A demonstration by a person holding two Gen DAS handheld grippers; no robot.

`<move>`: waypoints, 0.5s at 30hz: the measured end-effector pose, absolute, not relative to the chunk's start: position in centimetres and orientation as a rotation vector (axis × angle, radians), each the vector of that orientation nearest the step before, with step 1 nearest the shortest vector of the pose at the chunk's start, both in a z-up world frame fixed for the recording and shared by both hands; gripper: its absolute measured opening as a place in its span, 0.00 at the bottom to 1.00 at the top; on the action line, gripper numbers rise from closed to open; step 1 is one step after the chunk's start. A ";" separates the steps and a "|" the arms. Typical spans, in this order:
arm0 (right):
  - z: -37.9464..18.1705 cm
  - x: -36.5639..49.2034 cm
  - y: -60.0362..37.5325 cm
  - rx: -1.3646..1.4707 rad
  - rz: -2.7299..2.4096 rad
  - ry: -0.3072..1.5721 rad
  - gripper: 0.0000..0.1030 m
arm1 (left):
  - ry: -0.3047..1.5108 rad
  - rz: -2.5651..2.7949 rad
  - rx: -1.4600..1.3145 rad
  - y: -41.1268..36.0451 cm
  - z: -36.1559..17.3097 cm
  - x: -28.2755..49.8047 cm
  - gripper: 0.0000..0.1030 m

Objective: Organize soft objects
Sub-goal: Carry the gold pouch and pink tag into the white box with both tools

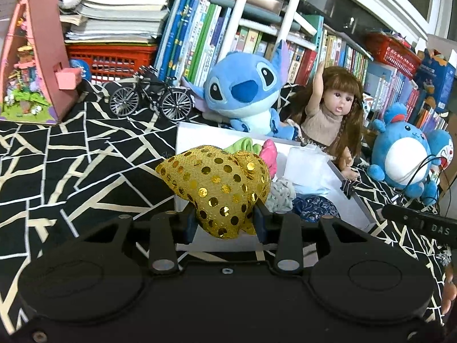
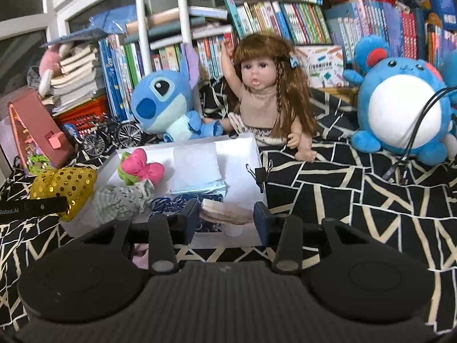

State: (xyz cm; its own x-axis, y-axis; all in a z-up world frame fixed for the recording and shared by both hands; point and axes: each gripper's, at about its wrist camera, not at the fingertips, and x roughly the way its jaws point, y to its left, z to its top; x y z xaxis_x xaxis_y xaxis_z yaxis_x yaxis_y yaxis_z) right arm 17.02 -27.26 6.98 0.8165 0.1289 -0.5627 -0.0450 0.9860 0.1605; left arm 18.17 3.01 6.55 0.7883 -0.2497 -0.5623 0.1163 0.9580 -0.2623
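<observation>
Gold sequinned cloth fills the centre of the left wrist view: the left claw is pinching a gold sequin pouch between its blue pads, lifted clear of the black-and-cream patterned counter and hanging just in front of the white box. In the right wrist view the right claw stands narrowly spread over the box's lower edge; a tan folded piece lies between its pads, though whether they press it I cannot tell. A pink bow, a grey-green knit bundle and a dark blue patterned cloth already sit inside. The step in hand looks like carrying the pouch into the box. Done well, it clears the near wall first (the pouch sags below the pads), then goes to the bare patch at centre.
</observation>
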 end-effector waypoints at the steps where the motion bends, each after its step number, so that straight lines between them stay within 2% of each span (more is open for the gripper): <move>1: 6.8 17.5 -27.2 0.146 0.093 0.621 0.46 | 0.638 -0.201 -0.218 2.9 6.3 18.6 0.36; 15: 4.8 22.7 -27.1 0.224 0.061 0.715 0.46 | 0.697 -0.189 -0.249 2.1 3.9 23.0 0.37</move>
